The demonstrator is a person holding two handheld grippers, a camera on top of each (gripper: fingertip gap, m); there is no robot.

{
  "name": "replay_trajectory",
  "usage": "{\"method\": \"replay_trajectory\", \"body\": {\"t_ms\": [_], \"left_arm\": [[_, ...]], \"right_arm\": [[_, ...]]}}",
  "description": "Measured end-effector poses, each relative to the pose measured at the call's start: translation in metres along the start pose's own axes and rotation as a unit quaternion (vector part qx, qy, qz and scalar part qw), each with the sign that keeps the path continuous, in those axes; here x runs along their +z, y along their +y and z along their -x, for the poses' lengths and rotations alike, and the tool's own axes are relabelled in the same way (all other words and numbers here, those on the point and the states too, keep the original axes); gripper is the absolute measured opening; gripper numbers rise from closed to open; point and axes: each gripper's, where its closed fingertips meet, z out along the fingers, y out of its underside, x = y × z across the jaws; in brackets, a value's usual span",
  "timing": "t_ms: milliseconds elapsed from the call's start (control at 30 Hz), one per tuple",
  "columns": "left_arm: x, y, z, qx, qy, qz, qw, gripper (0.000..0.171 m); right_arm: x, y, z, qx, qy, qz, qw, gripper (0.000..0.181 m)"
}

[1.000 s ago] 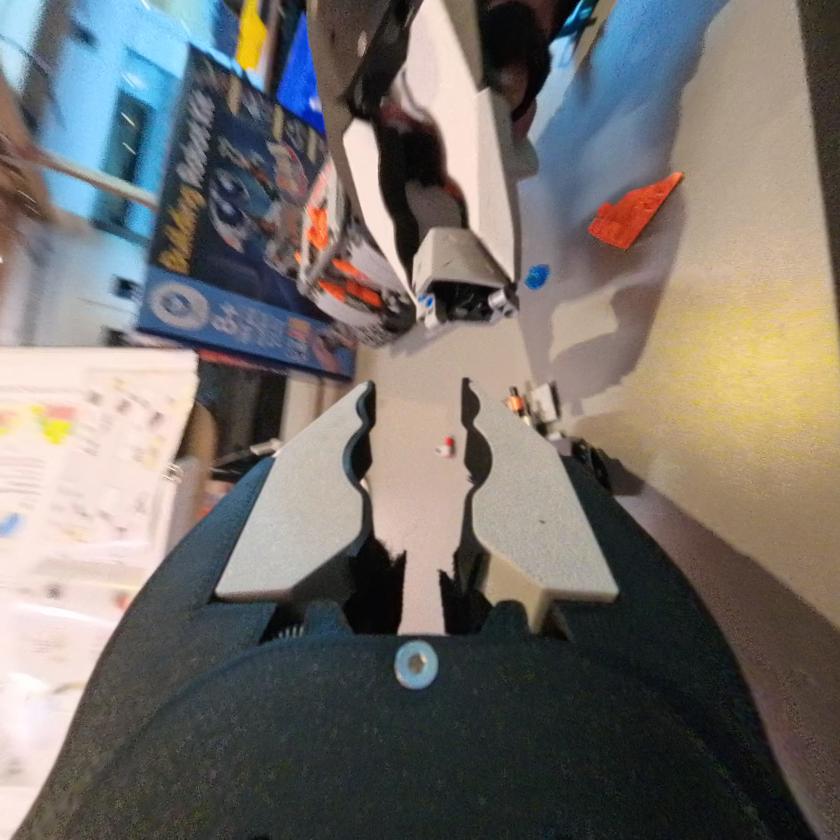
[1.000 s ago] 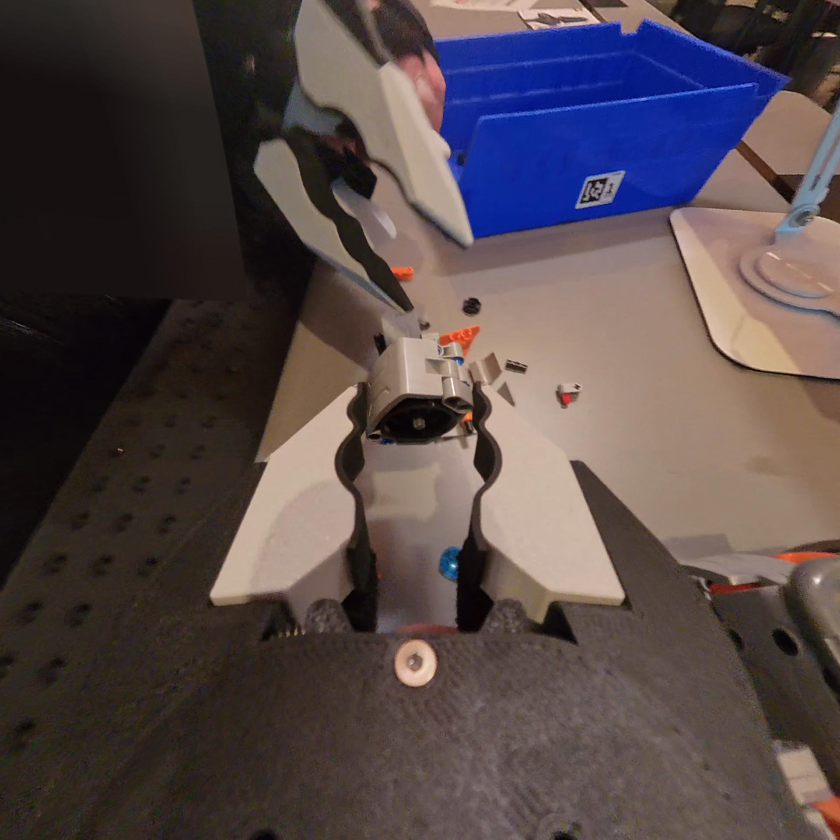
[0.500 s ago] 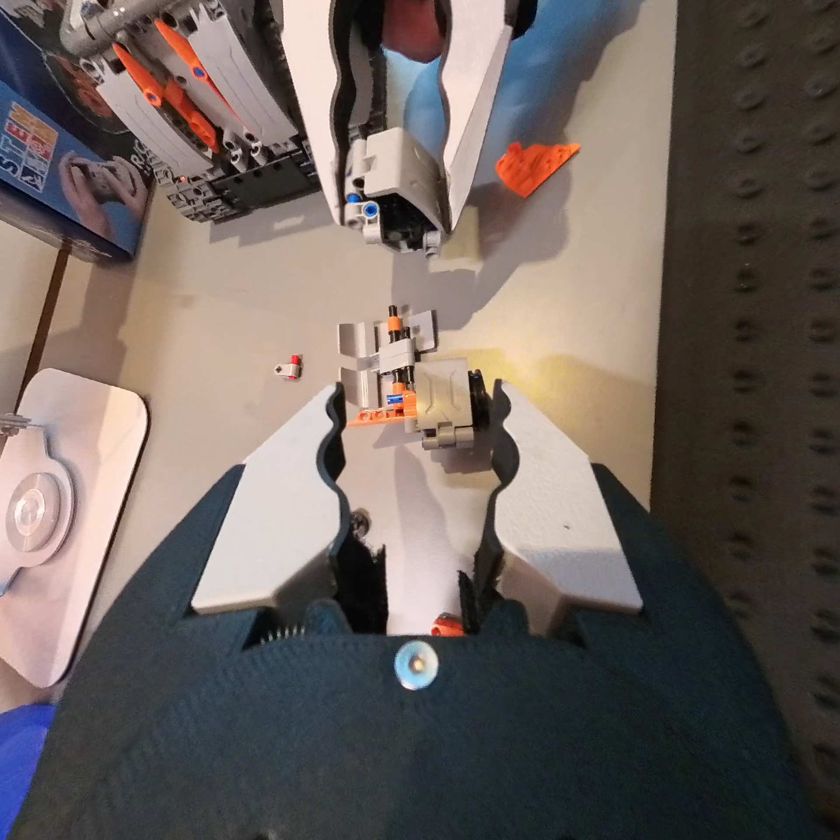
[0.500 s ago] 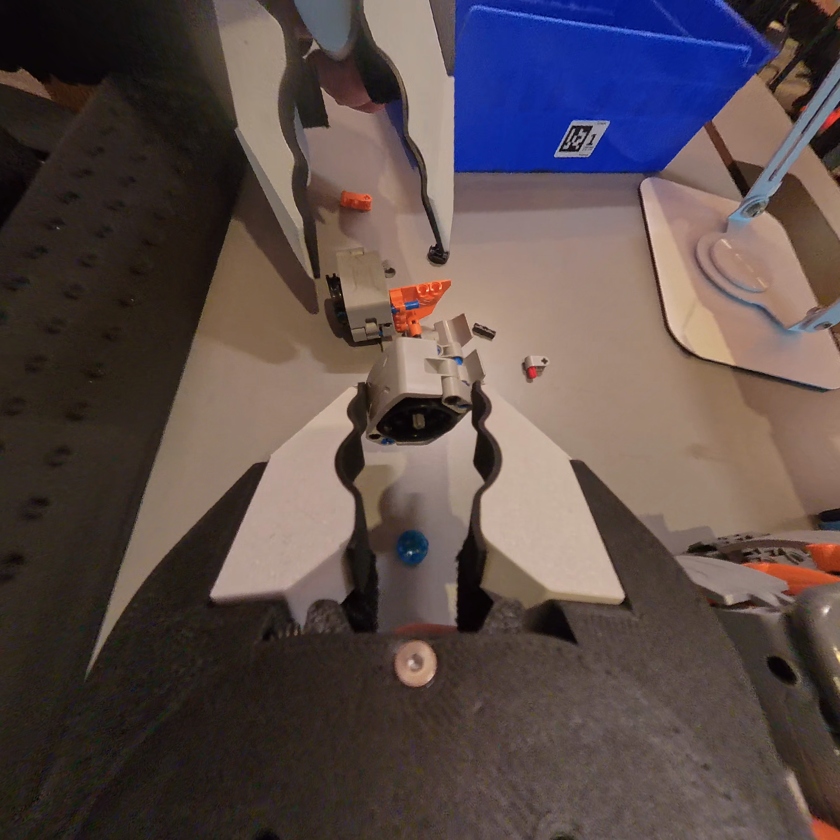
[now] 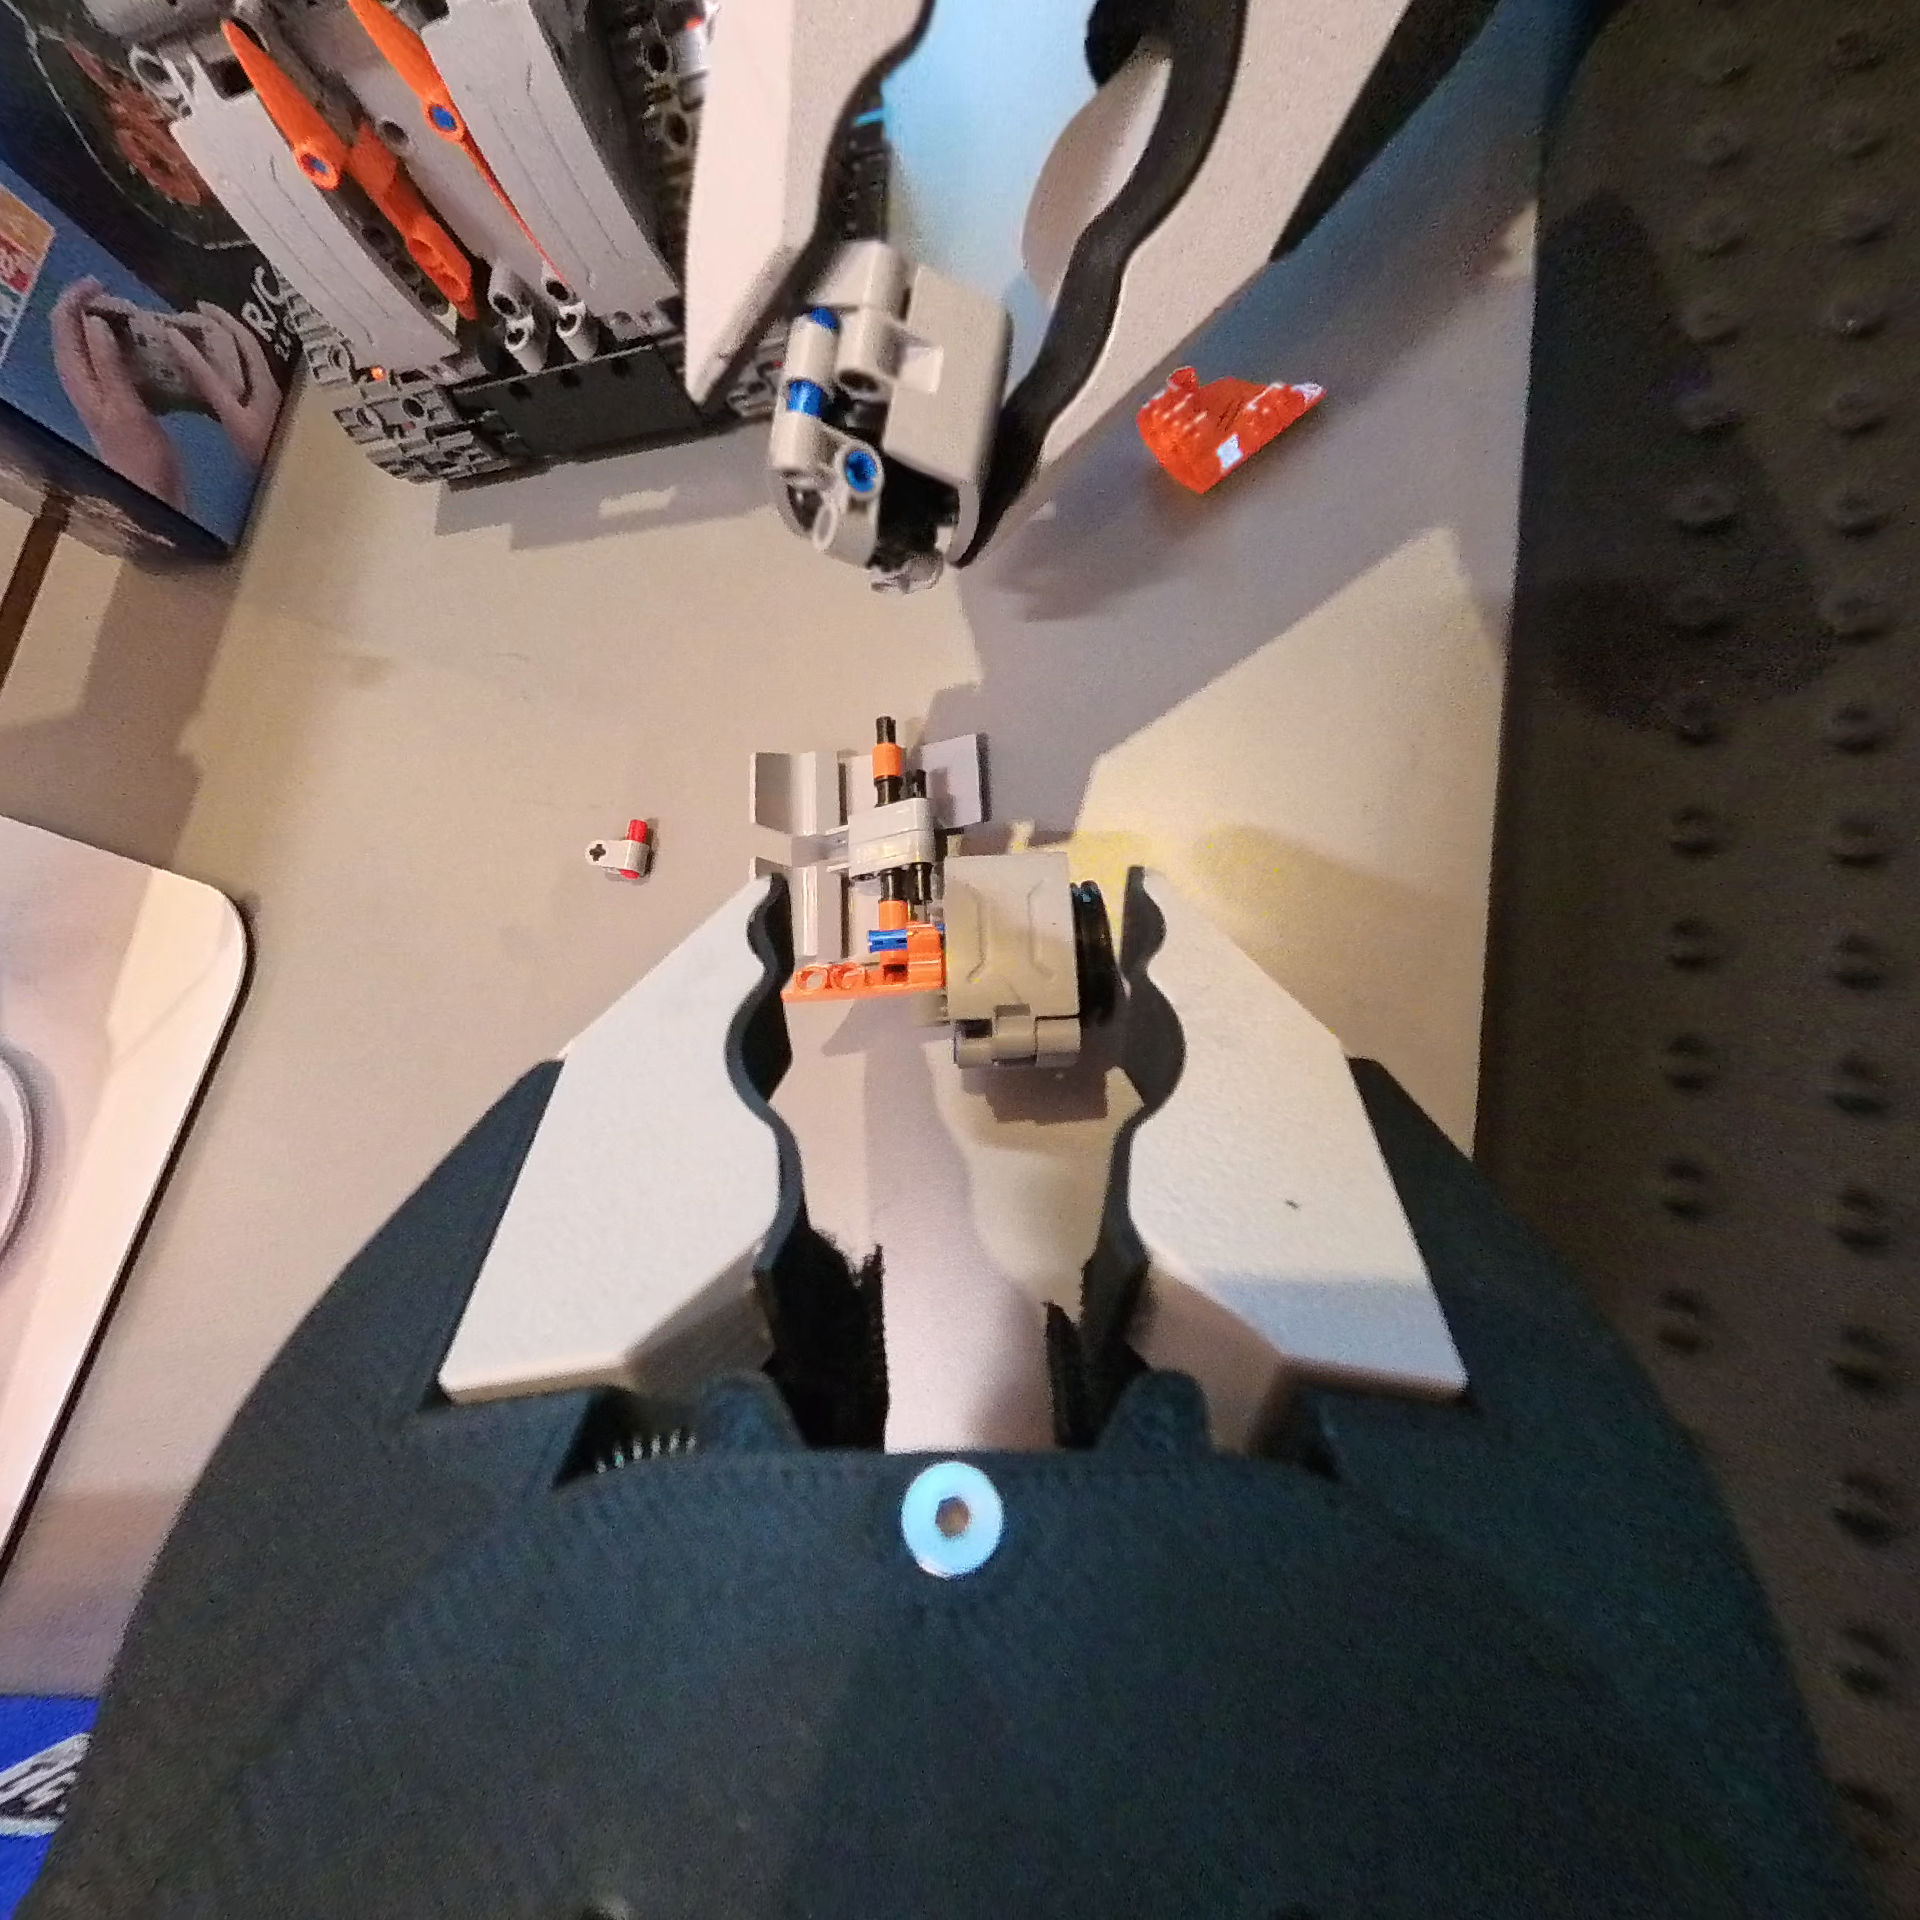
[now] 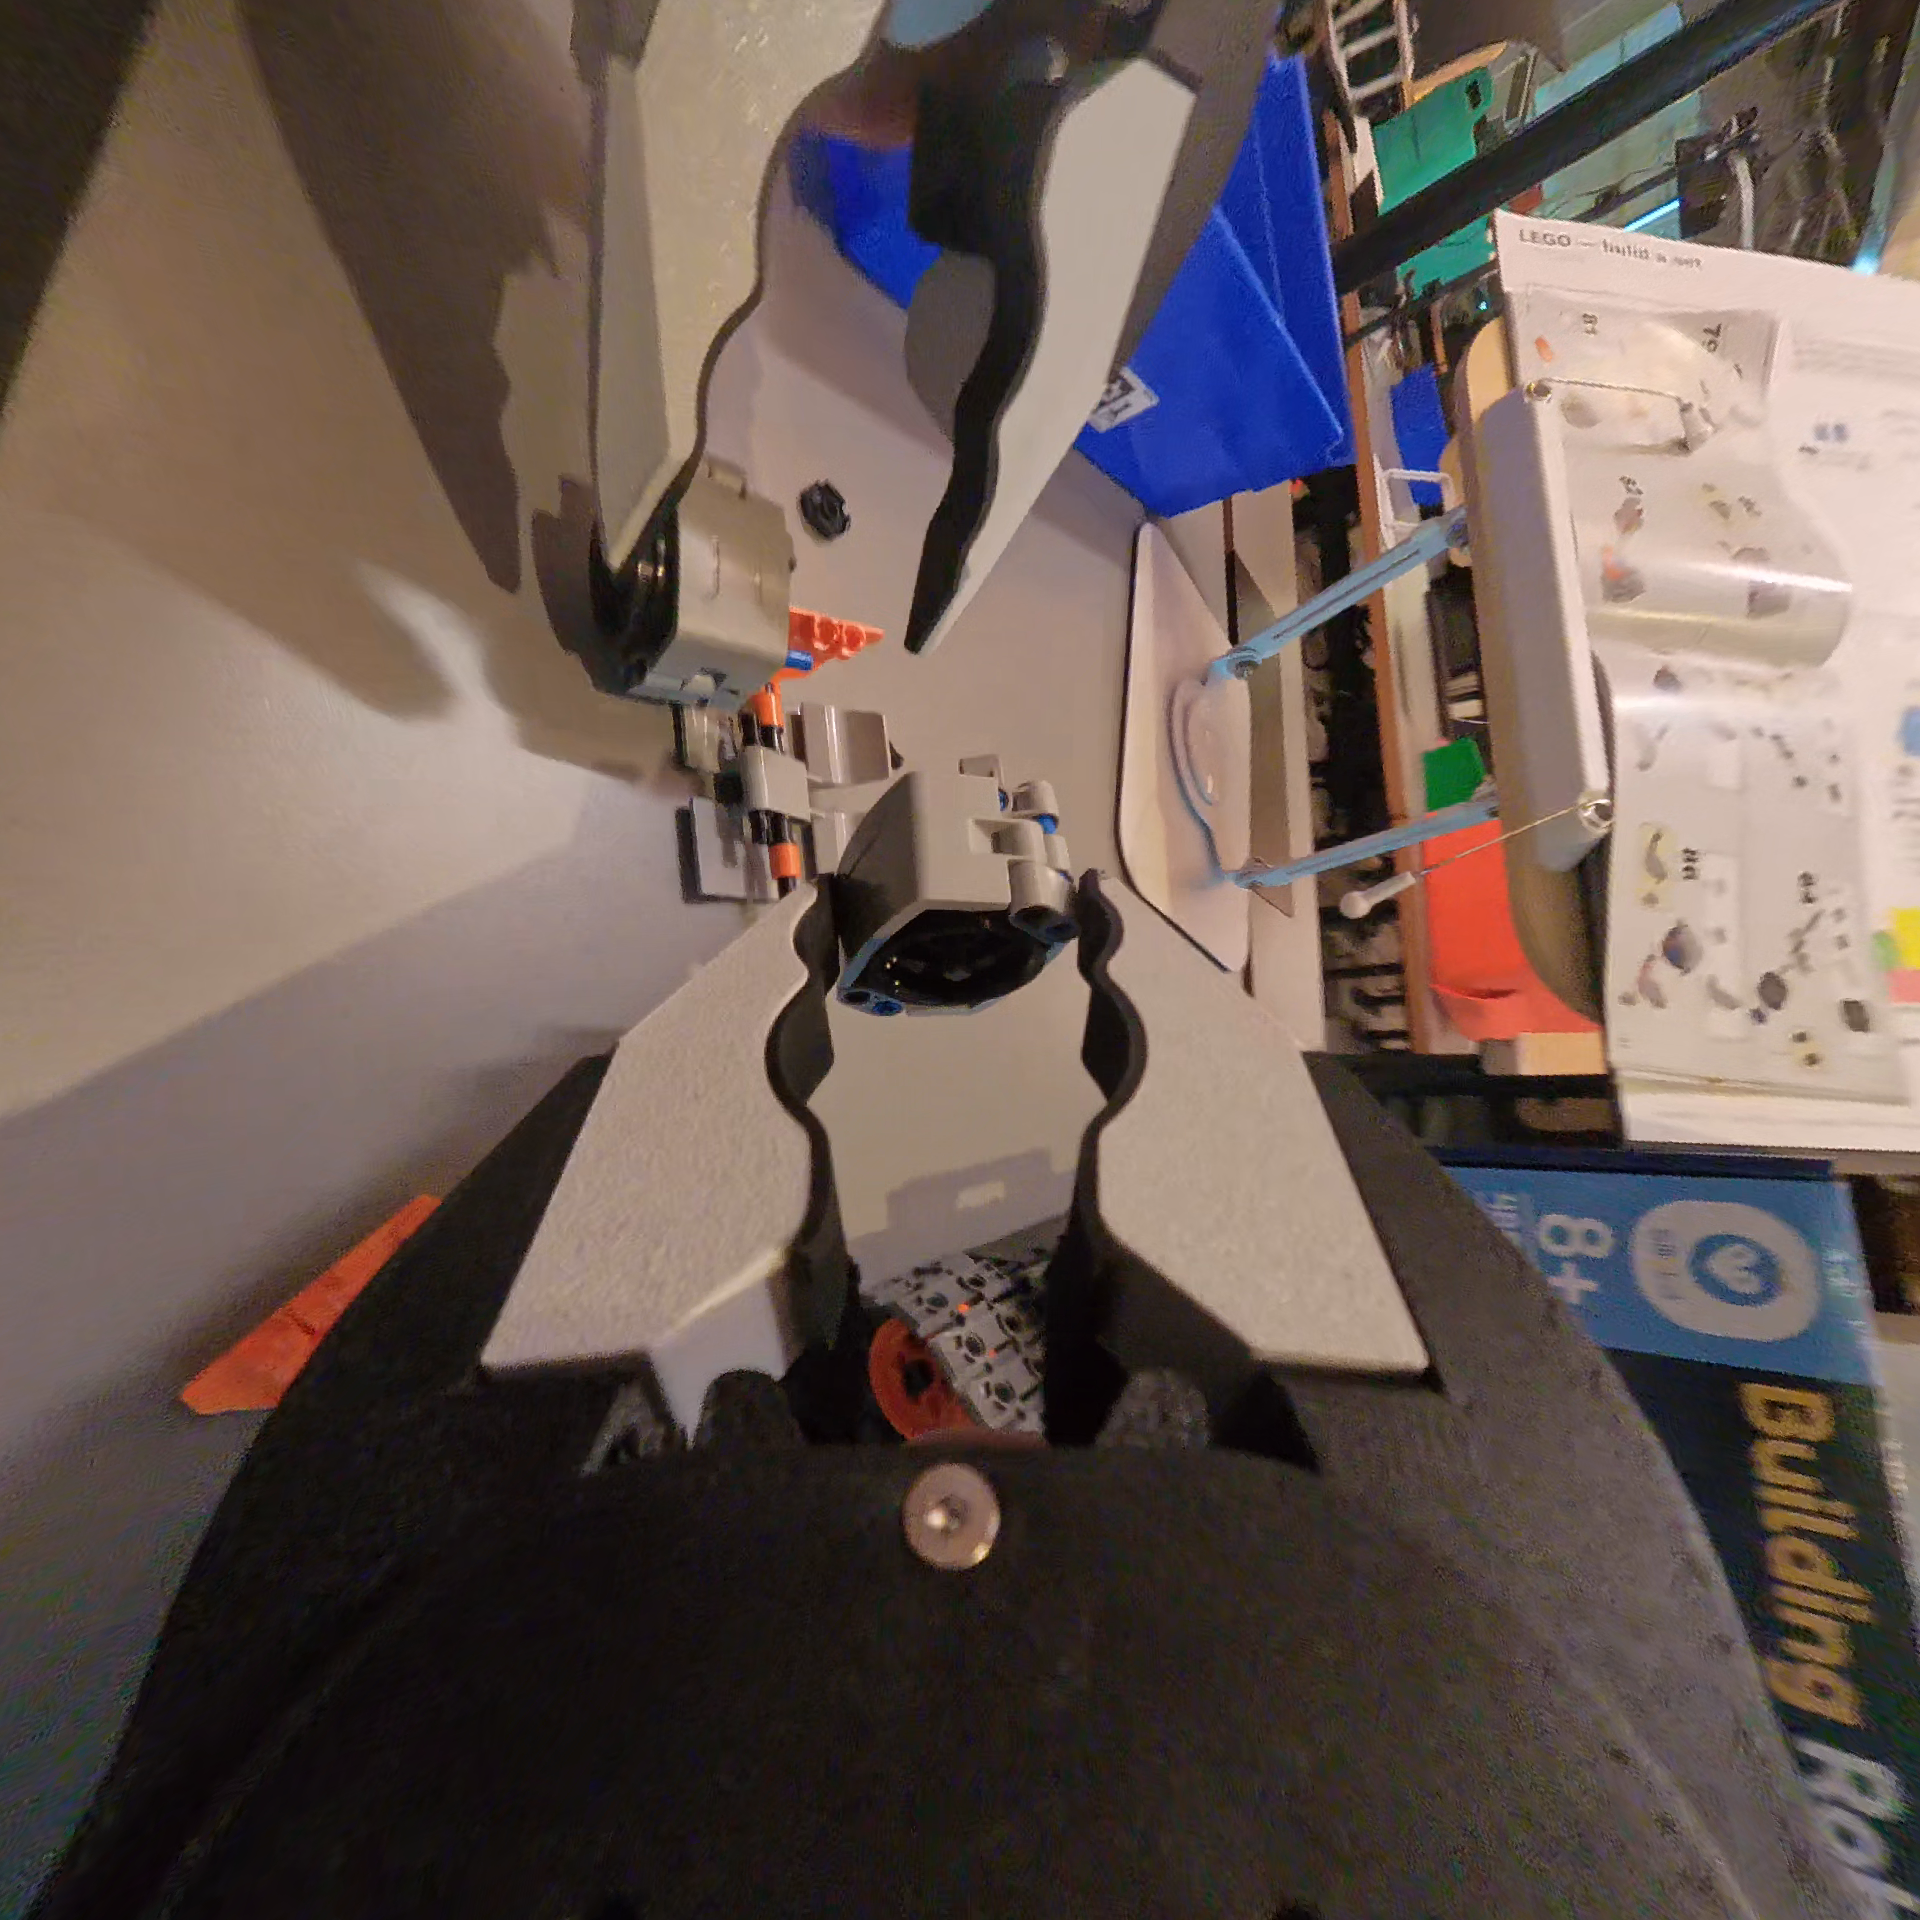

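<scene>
Grey motor blocks occupy both claws: our right claw (image 6: 951, 914) grips one block (image 6: 951, 899) aloft, our left claw (image 5: 951, 925) spreads open around another assembly (image 5: 961, 935) on the bench (image 5: 468, 727).

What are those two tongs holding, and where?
Right tongs pinch a grey motor block by its sides. Left tongs are open around a grey-and-orange brick assembly on the table, unclamped.

Motor block in your right tool: grey and black motor block (image 6: 961, 894) with blue pins, clamped at the tips.
Sub-assembly at your left tool: grey-orange sub-assembly (image 5: 935, 914) lying on the worktop (image 5: 468, 675) between spread tips.
</scene>
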Motion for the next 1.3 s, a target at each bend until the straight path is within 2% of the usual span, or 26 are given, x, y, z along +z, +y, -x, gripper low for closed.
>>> {"method": "replay_trajectory", "body": {"t_ms": [233, 533, 633, 800, 967, 1133, 1300], "left_arm": [[0.0, 0.009, -0.012, 0.008, 0.022, 0.027, 0.999, 0.073], [-0.004, 0.015, -0.012, 0.001, -0.001, 0.029, 1.0, 0.065], [-0.006, 0.005, -0.01, 0.001, -0.013, 0.012, 1.0, 0.064], [-0.009, -0.029, -0.006, -0.006, -0.027, -0.05, 0.998, 0.066], [-0.012, -0.061, -0.008, -0.041, 0.007, -0.12, 0.992, 0.064], [-0.01, -0.076, -0.009, -0.067, 0.041, -0.159, 0.984, 0.057], [-0.01, -0.08, -0.01, -0.069, 0.07, -0.175, 0.98, 0.045]], "right_arm": [[-0.001, -0.002, 0.002, -0.039, 0.016, 0.018, 0.999, 0.044], [-0.001, 0.001, 0.0, -0.024, 0.015, 0.016, 0.999, 0.044], [-0.003, -0.005, -0.003, -0.023, 0.028, 0.007, 0.999, 0.044], [-0.008, -0.019, -0.012, -0.016, 0.057, -0.026, 0.998, 0.044], [-0.014, -0.027, -0.017, -0.011, 0.072, -0.046, 0.996, 0.044], [-0.018, -0.038, -0.013, -0.014, 0.069, -0.068, 0.995, 0.044], [-0.019, -0.04, -0.014, -0.013, 0.07, -0.07, 0.995, 0.043]]}}
